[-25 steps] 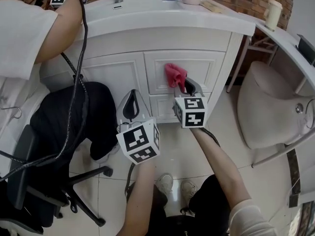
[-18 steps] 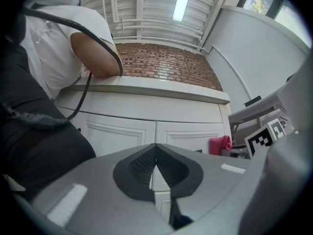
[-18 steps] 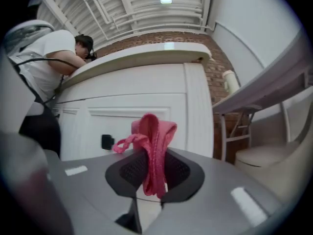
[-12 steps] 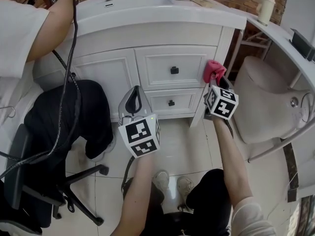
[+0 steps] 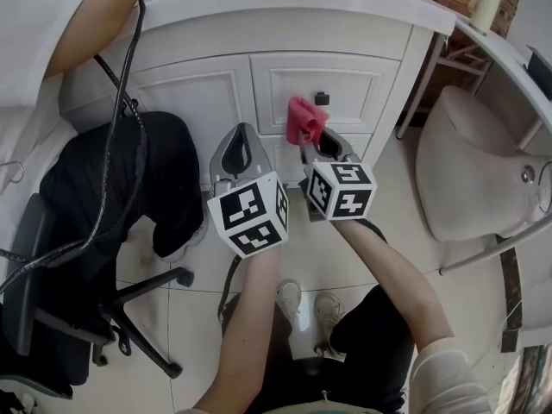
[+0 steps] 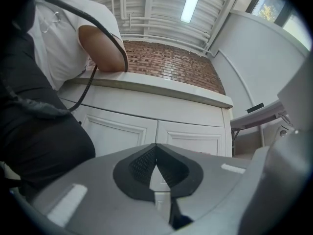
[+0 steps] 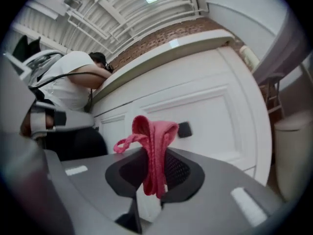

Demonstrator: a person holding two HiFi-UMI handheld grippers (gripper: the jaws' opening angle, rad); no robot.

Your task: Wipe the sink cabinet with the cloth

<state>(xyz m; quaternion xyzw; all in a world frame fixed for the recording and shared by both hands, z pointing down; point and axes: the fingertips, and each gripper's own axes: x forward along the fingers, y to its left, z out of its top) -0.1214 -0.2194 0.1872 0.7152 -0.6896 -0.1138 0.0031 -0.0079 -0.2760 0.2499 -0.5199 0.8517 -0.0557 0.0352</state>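
The white sink cabinet (image 5: 216, 102) fills the top of the head view, with panelled doors and drawers. A pink cloth (image 5: 305, 121) is bunched against the upper drawer front, just left of its black knob (image 5: 322, 98). My right gripper (image 5: 316, 141) is shut on the pink cloth (image 7: 152, 146), which sticks up between the jaws in the right gripper view, close to the drawer (image 7: 195, 116). My left gripper (image 5: 241, 151) hangs shut and empty in front of the cabinet door, left of the right one. The left gripper view shows the left gripper (image 6: 156, 156) pointing at the cabinet doors (image 6: 146, 131).
Another person in a white shirt (image 5: 34, 50) and dark trousers sits on an office chair (image 5: 52, 317) at the cabinet's left, a cable (image 5: 112, 145) hanging beside them. A white toilet (image 5: 483, 179) stands at the right. My own shoes (image 5: 289, 300) stand on the tiled floor.
My right gripper has carried the pink cloth from the cabinet's right edge back left to the upper drawer, beside the knob. The left gripper has stayed roughly in place.
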